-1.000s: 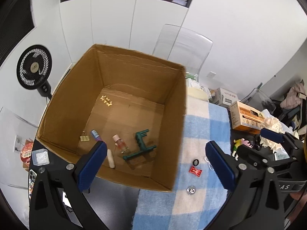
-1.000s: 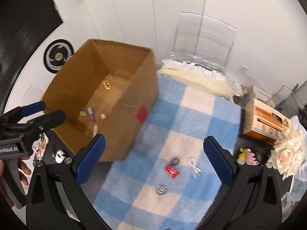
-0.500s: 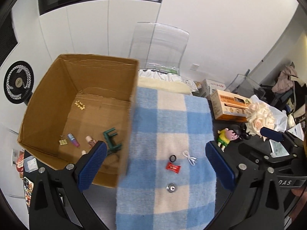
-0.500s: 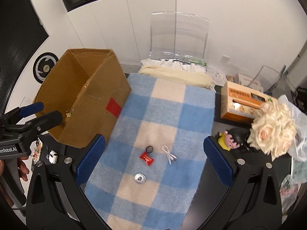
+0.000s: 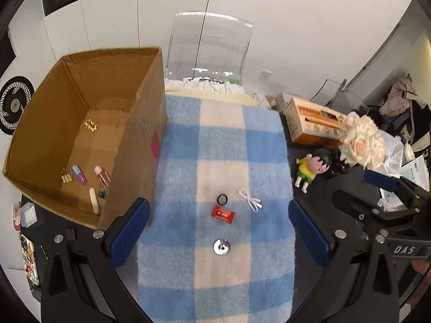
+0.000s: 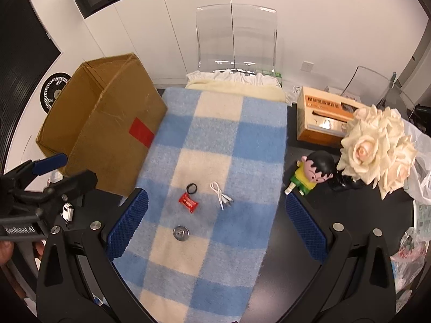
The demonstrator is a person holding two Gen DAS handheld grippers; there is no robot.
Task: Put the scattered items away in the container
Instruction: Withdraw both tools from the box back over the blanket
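Left wrist, tongs (image 5: pixel 219 235) shifted from box (image 5: pixel 54 123)

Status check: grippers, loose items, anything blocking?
Left gripper and right gripper open, empty. Ring, red packet, white cable, metal disc on blanket; cardboard box left. Nothing blocking.

The right gripper (image 6: pixel 215 223) hangs with jaws spread wide above a blue-and-cream checked blanket (image 6: pixel 215 140). On it lie a black ring (image 6: pixel 192 188), red wrapped candy (image 6: pixel 188 202), white coiled cable (image 6: pixel 221 194) and round silver metal disc (image 6: pixel 181 233). A brown cardboard box (image 6: pixel 113 132) stands at the blanket's left edge.
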